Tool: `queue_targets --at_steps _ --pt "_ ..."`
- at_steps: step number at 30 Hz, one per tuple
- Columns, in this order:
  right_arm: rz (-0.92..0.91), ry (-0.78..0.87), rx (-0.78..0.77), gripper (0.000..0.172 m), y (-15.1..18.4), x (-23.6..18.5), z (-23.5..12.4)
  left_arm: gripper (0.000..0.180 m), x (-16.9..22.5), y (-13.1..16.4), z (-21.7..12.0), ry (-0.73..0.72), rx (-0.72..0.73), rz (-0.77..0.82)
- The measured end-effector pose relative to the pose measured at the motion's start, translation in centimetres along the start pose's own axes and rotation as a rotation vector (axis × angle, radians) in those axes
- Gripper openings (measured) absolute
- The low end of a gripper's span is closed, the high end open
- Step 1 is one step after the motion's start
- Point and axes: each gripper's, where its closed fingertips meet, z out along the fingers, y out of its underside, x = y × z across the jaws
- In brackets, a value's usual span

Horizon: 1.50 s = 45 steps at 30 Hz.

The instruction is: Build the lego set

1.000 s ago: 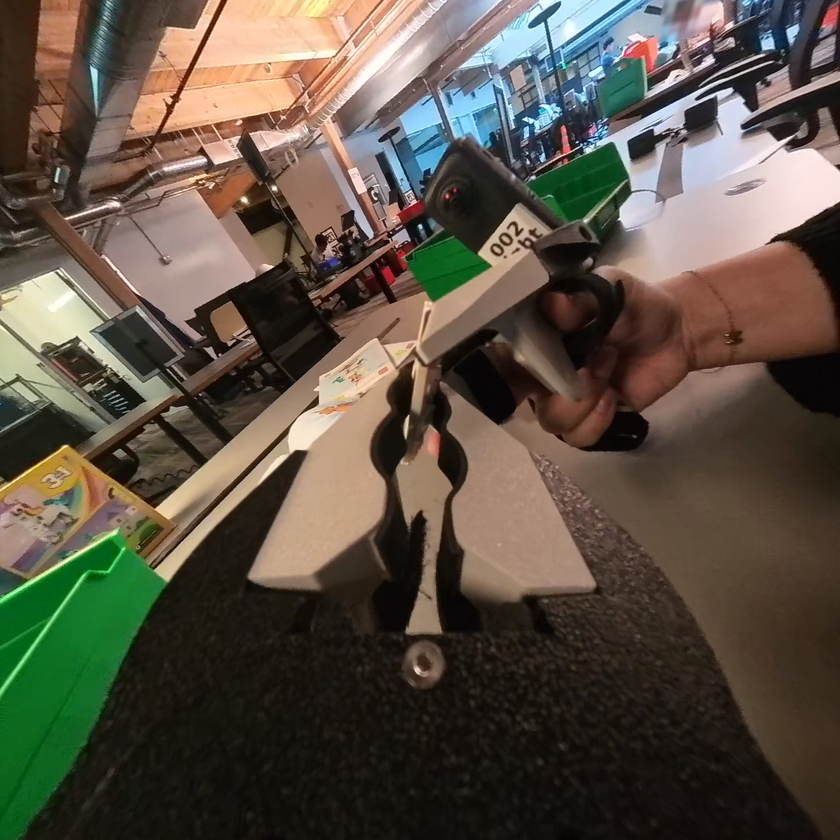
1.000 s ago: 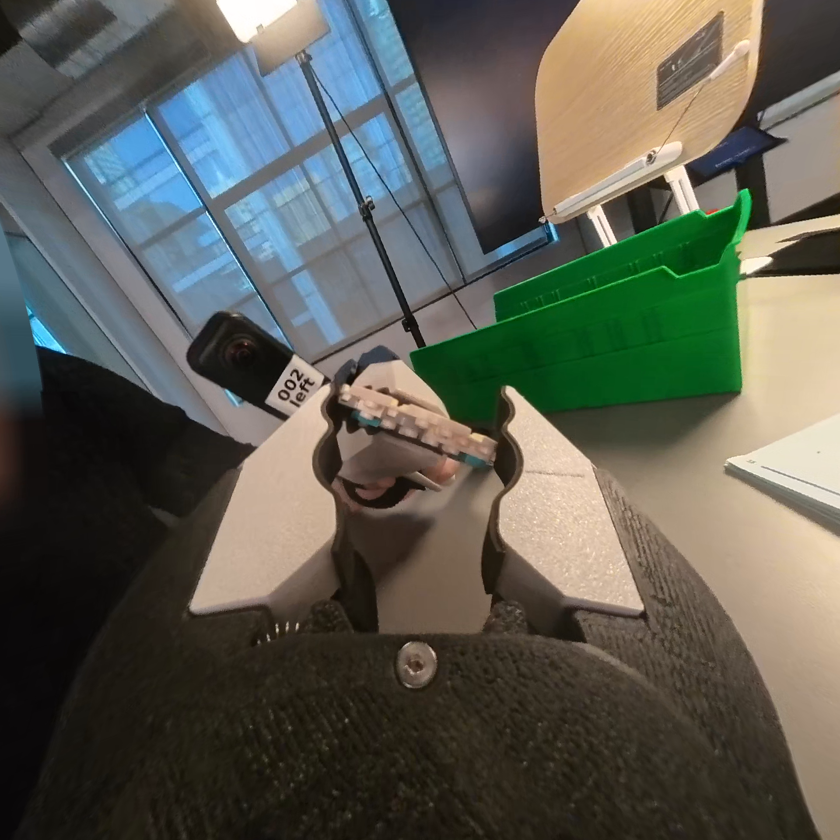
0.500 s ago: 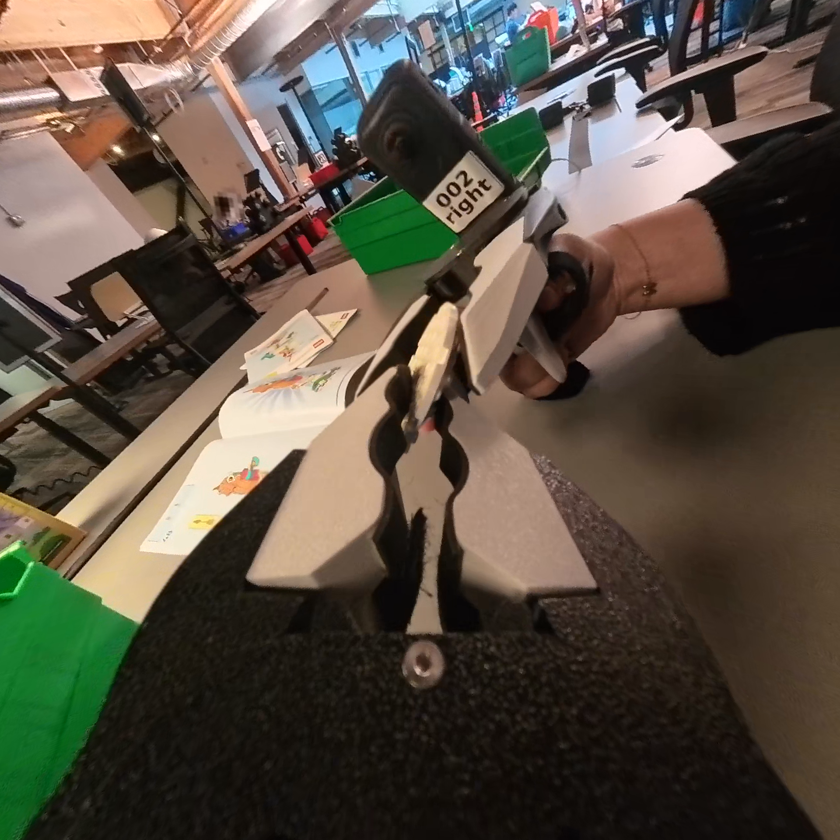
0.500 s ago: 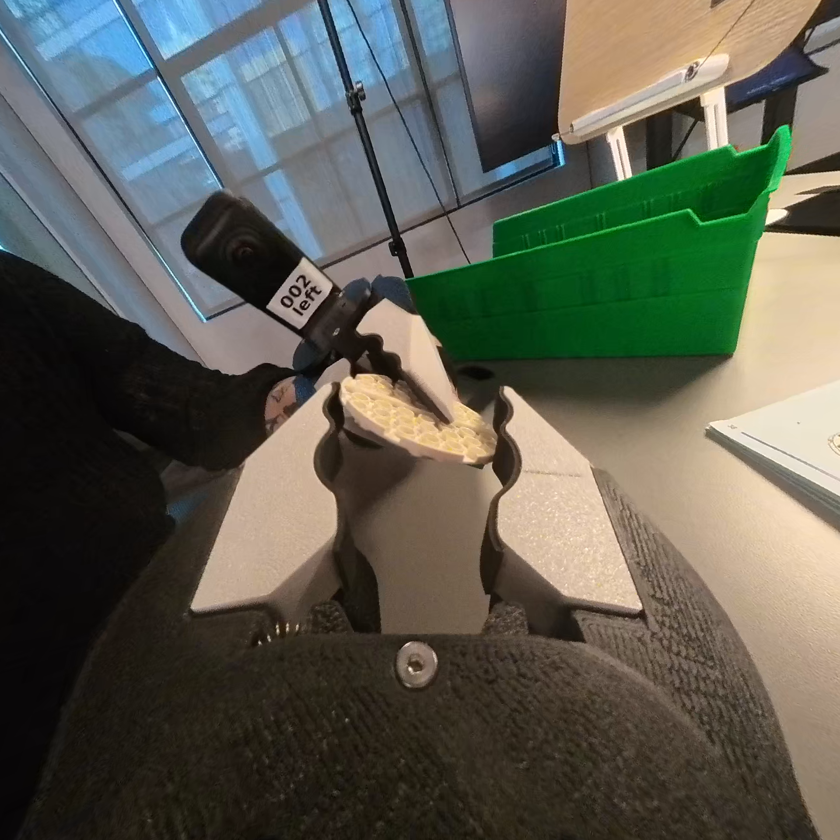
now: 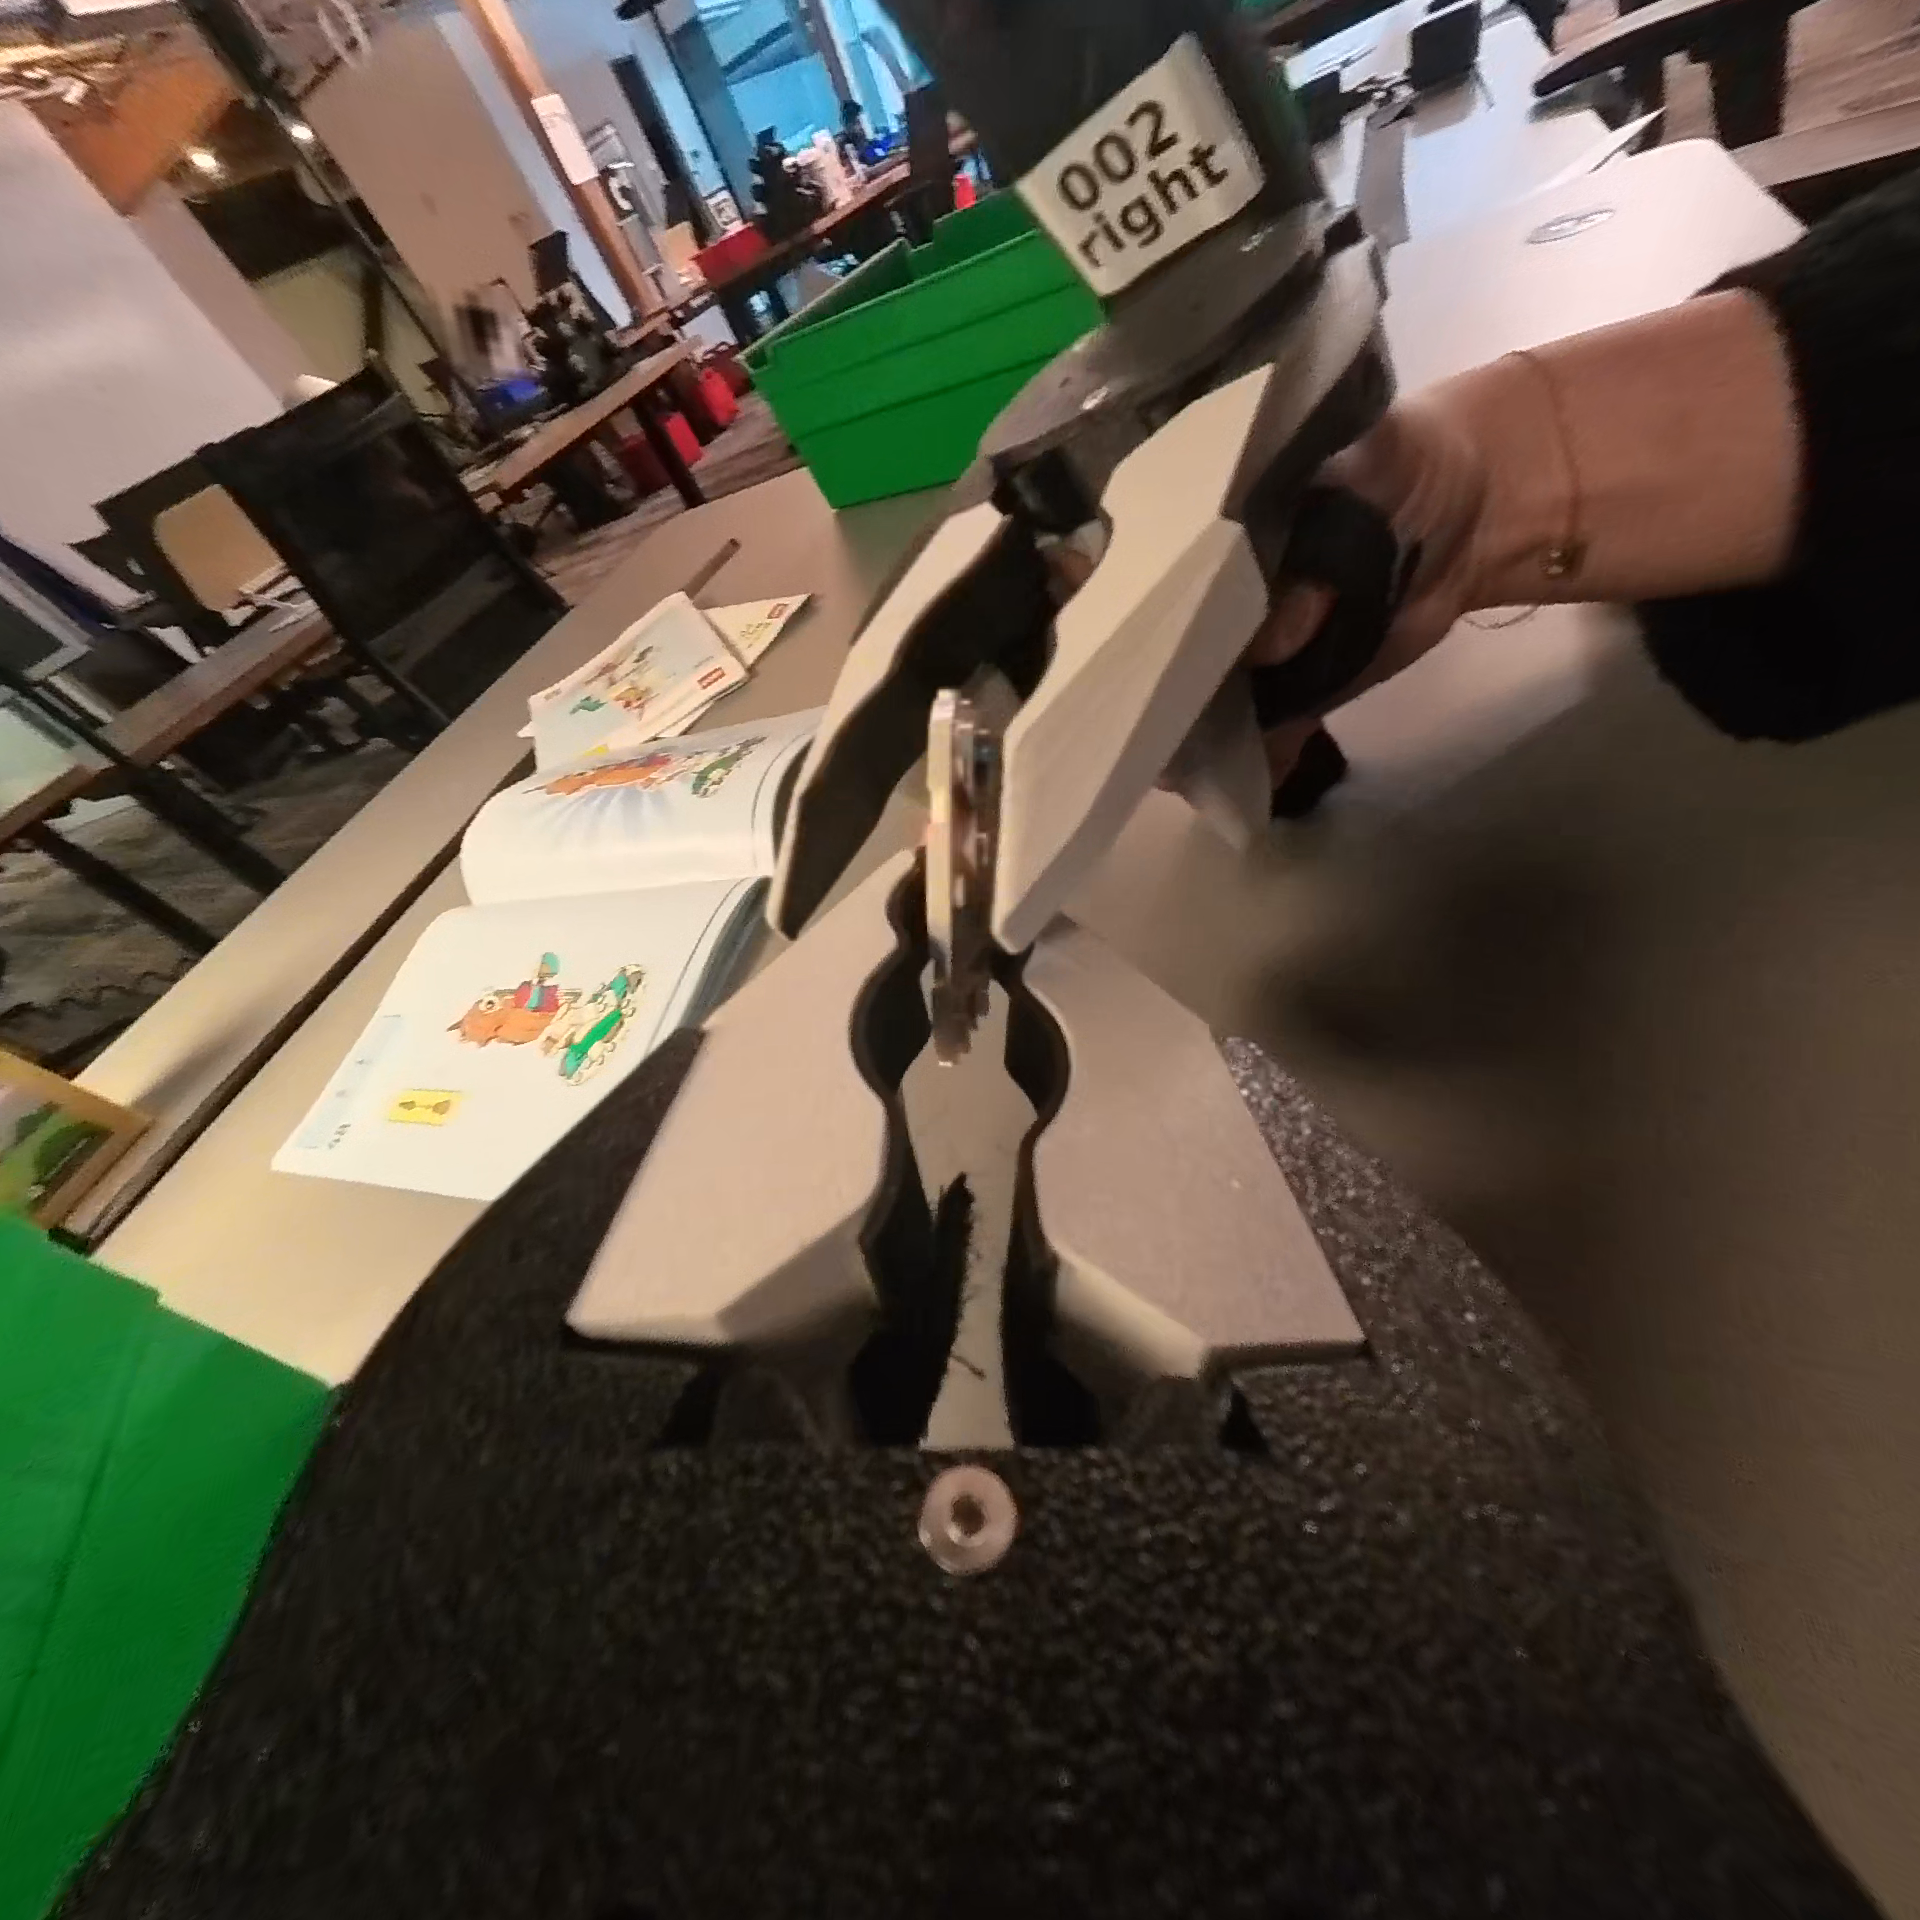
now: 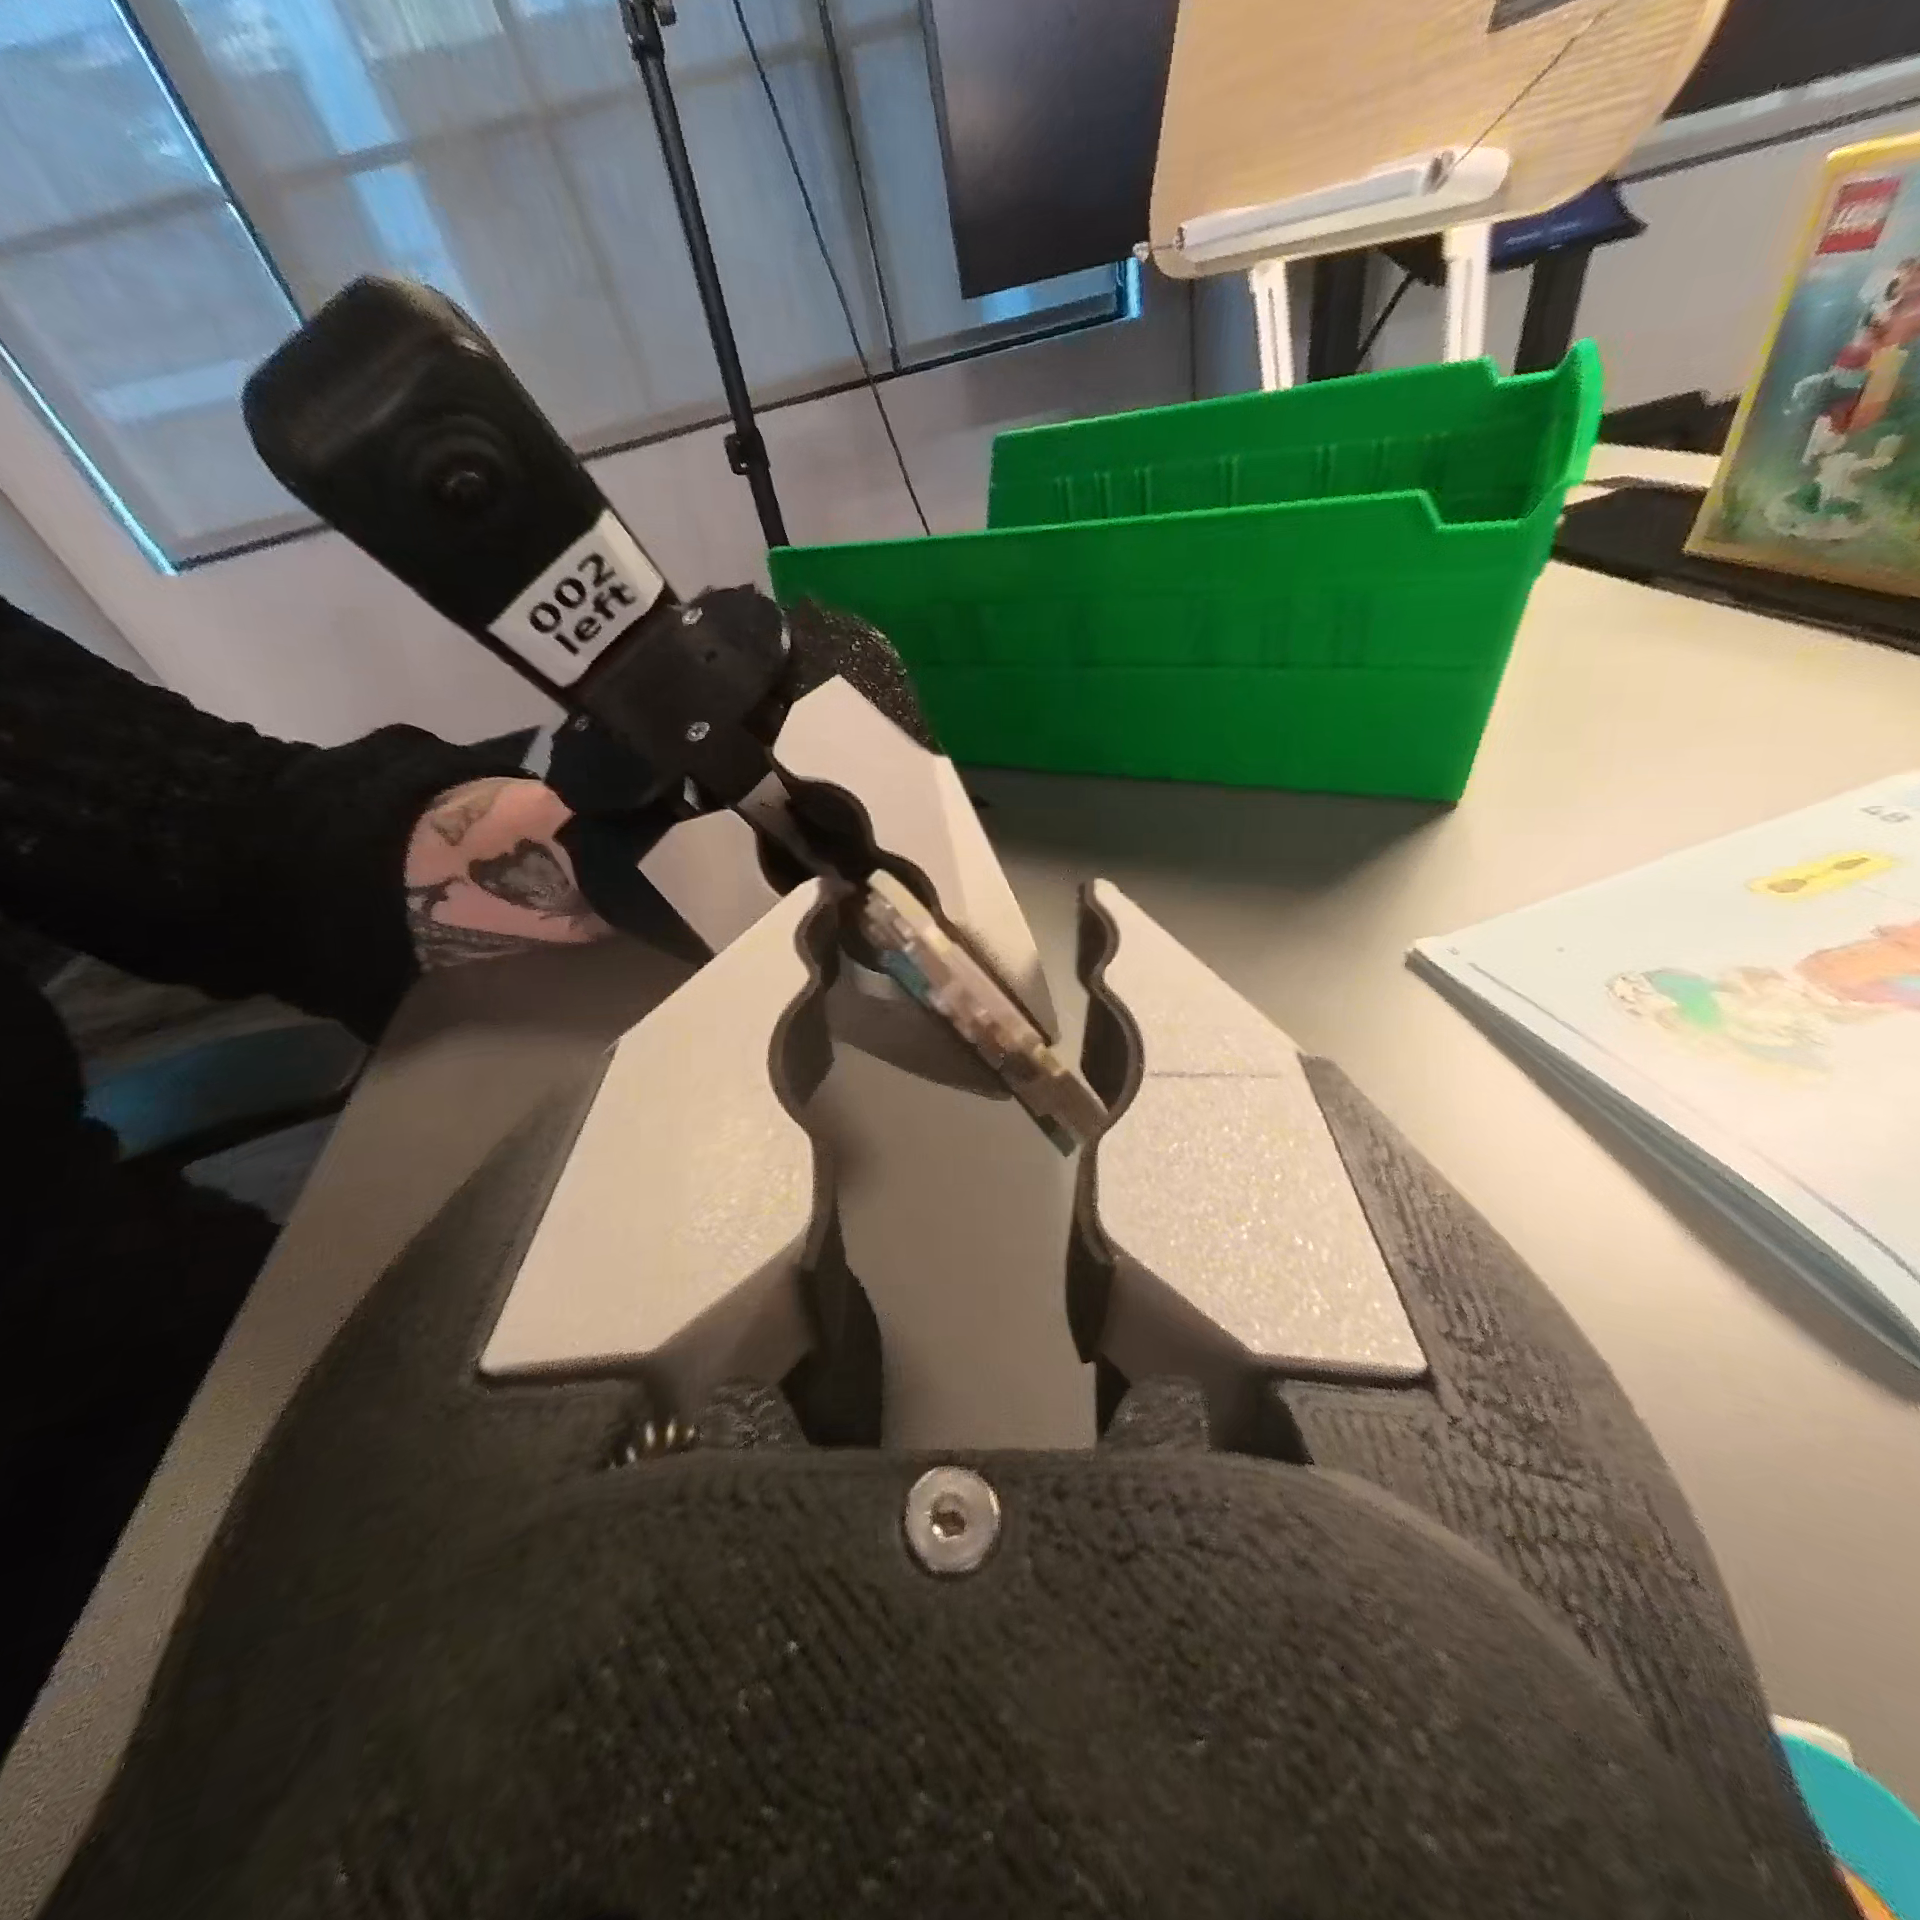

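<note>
My left gripper (image 5: 961, 935) is shut on a thin cream brick plate with teal bits (image 5: 961, 831) and holds it edge-on above the grey table (image 5: 1558, 1143). The right gripper (image 5: 904, 914) comes in from above, its jaws open and straddling the plate. In the right wrist view the plate (image 6: 966, 997) runs slantwise between the right gripper's (image 6: 956, 904) fingers. Its near end lies against the right-hand finger (image 6: 1112, 1101). A gap shows between the plate and the other finger. The left gripper (image 6: 997, 997) reaches in from the upper left.
An open instruction booklet (image 5: 582, 935) lies on the table, also in the right wrist view (image 6: 1714, 1039). Loose leaflets (image 5: 644, 686) lie beyond it. Green bins stand behind (image 6: 1195, 665), (image 5: 914, 343) and at the near left (image 5: 104, 1507). A toy box (image 6: 1818, 364) stands at the right. Less than 4 cm separates the two grippers' tips.
The right gripper's jaws have narrowed around the plate. The left gripper has kept its hold and turned the plate from face-on to edge-on. Both grippers have tilted down towards the table.
</note>
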Motion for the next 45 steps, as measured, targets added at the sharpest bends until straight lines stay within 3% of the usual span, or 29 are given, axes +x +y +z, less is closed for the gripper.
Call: queue_targets --at_steps 2,11,17,26,31,34,37,40,45 --pt "-0.053 0.035 0.007 0.053 -0.2 0.2 0.1 0.005 -0.6 0.0 0.0 -0.043 -0.005 0.007" --pt "-0.211 0.174 0.064 0.051 -1.3 1.1 -0.1 0.005 -2.3 0.0 -0.3 -0.146 0.001 -0.021" --pt "-0.447 0.357 0.089 0.036 -2.6 2.1 -1.0 0.005 -4.0 0.3 -0.8 -0.228 -0.006 -0.085" --pt "-0.448 0.447 0.104 0.032 -3.1 3.2 -1.7 0.005 -4.4 -0.9 -1.4 -0.114 0.150 -0.383" --pt "-0.463 0.428 0.134 0.024 -3.5 2.5 -1.7 0.005 -4.2 -1.0 -1.4 -0.109 0.151 -0.374" --pt "-0.329 0.386 0.168 0.033 -3.5 2.4 -1.3 0.005 -4.3 -0.9 -1.3 -0.172 0.122 -0.267" --pt "0.042 0.292 0.232 0.057 -3.3 2.9 -0.5 0.005 -5.0 -1.3 -1.6 -0.294 0.115 -0.118" --pt "0.328 0.140 0.246 0.068 -2.4 2.2 0.8 0.005 -4.9 -2.6 -2.1 -0.360 0.159 0.016" --pt "0.492 -0.057 0.330 0.071 -3.2 0.4 1.3 0.005 -4.4 -3.6 -2.3 -0.386 0.190 0.088"
